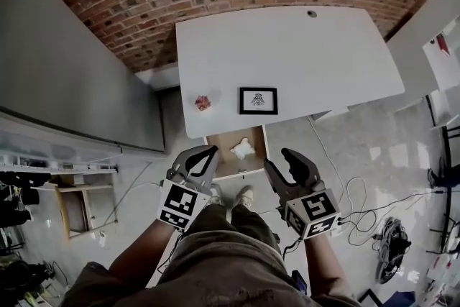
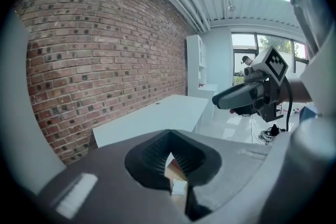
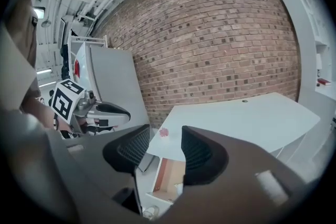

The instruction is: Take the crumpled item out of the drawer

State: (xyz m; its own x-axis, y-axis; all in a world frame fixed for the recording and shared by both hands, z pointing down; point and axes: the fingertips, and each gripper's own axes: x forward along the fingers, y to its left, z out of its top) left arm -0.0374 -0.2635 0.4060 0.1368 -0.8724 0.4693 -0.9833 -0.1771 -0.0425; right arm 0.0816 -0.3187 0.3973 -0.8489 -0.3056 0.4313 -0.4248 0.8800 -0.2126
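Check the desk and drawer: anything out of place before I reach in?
Nothing spilled or broken. The drawer hangs open with a crumpled white item loose inside. A small red crumpled scrap lies stray on the table, left of a picture frame lying flat.

The white table stands beyond the fingertips of the left gripper and the right gripper. Near its front edge lie a red crumpled scrap, ahead of the left fingers, and a black-framed picture, ahead between both pairs. Its open drawer, between the fingertips, holds a white crumpled item.
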